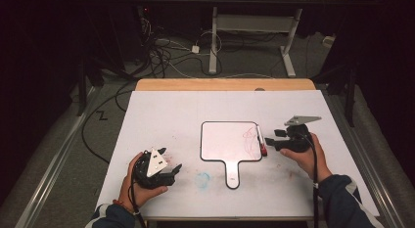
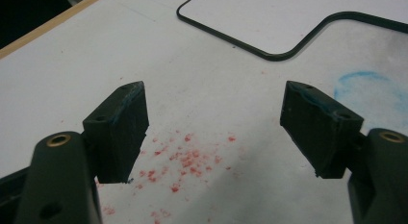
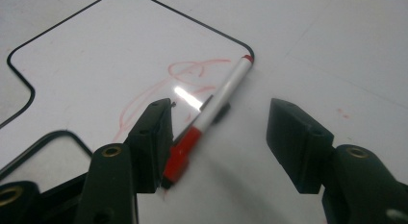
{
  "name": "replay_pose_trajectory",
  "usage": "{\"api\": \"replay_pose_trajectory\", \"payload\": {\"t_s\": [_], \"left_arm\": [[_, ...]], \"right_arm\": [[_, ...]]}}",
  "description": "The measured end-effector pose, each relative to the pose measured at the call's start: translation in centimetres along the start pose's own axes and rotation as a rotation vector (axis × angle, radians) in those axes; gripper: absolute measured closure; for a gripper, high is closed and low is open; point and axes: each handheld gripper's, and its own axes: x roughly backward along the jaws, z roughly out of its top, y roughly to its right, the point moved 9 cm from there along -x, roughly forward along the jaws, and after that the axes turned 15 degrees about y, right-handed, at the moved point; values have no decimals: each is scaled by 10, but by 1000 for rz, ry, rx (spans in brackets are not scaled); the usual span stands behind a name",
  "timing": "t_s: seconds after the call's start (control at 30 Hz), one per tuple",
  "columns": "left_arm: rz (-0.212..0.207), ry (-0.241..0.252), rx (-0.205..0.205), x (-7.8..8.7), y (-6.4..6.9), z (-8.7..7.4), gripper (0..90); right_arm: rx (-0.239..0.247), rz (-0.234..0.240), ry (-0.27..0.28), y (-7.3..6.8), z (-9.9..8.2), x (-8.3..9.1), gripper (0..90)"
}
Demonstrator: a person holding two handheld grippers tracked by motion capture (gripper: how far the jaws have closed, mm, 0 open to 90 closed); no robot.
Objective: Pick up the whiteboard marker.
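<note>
Marker (image 3: pixel 211 113) lies along whiteboard's (image 1: pixel 225 140) right edge, centre-right of frame, bare counter (image 1: pixel 161 110) all round. Right gripper (image 3: pixel 219 137) jaws partly open, straddling marker, one pad beside its cap, no grip. Left gripper (image 2: pixel 214 132) jaws wide, empty, lower left.

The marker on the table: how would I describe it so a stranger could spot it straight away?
Start at the big white table and find the small paddle-shaped whiteboard near its middle. Along that board's right edge, beside a red scribble, lies the marker, between the right tongs. It is a slim white stick with a red cap, the one loose thing there.
</note>
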Motion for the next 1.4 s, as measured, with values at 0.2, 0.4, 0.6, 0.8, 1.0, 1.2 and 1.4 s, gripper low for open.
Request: {"api": "replay_pose_trajectory", "payload": {"t_s": [0.2, 0.4, 0.6, 0.8, 1.0, 1.2, 1.4], "left_arm": [[-7, -11, -8, 0, 1, -2, 241], [-17, -17, -20, 0, 4, -2, 241], [-25, -26, -25, 0, 5, -3, 241], [-36, -32, -30, -1, 7, -3, 241], [-41, -37, -25, -2, 9, -4, 241], [-40, -35, -19, -2, 8, -3, 240], [-40, -26, -4, -2, 8, -2, 238]], "right_arm": [[-65, -11, -83, 9, 5, -31, 503], [-95, -9, -136, 9, 5, -46, 561], [-108, -34, -171, 11, 2, -57, 597], [-110, -42, -187, 15, -2, -61, 636], [-145, -9, -184, 14, -1, -62, 738], [-135, -14, -179, 12, 1, -62, 755], [-143, -9, -139, 14, 6, -55, 813]]}}
